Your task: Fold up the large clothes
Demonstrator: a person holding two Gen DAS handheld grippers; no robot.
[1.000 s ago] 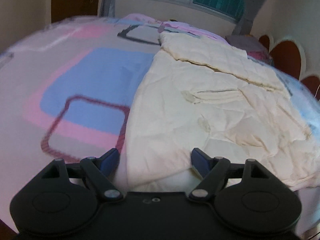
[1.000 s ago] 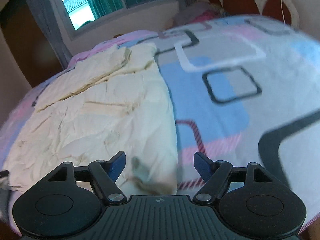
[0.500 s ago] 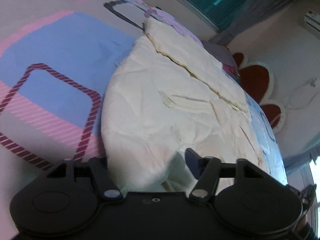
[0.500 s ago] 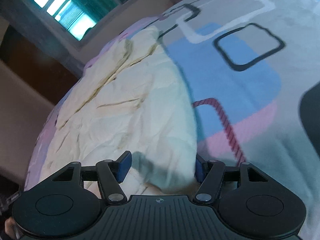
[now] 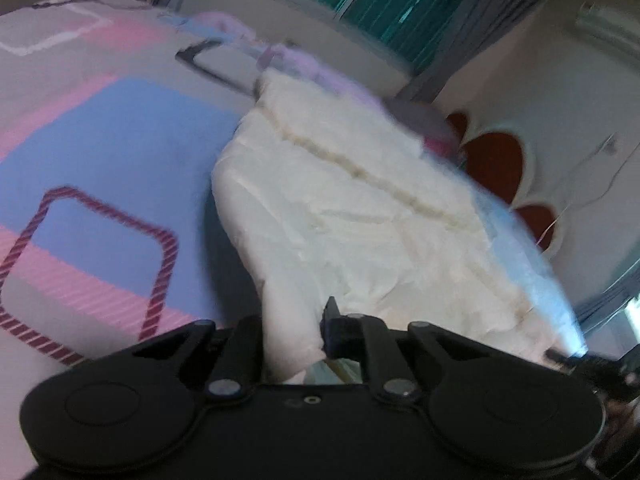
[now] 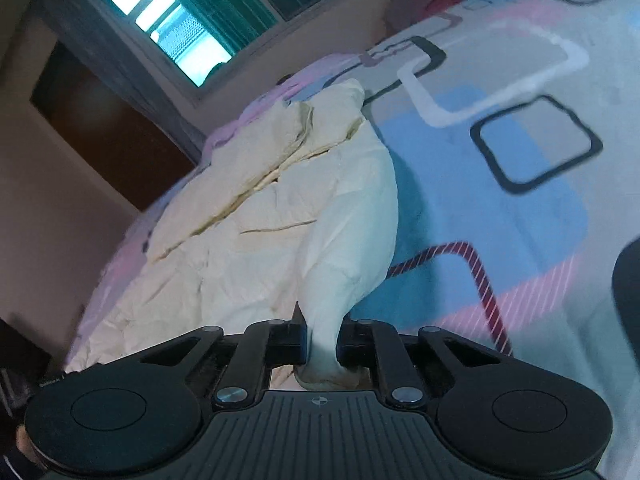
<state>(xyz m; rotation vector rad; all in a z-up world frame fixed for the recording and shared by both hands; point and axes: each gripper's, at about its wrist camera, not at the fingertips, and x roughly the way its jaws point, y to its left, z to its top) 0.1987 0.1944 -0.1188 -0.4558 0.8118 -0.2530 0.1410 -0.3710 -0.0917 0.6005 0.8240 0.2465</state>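
Cream garment [image 5: 360, 216] lies crumpled on patterned bedspread [image 5: 100, 152]. Left tool [image 5: 294, 332] and right tool [image 6: 322, 340], jaws just closed, each pinch a near corner.

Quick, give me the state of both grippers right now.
Left gripper: jaws just closed, shut on the cream garment.
Right gripper: jaws just closed, shut on the same cream garment's near edge.

Dim room lit by a bright window [image 6: 172, 28]; motion blur and fisheye bending at the edges.
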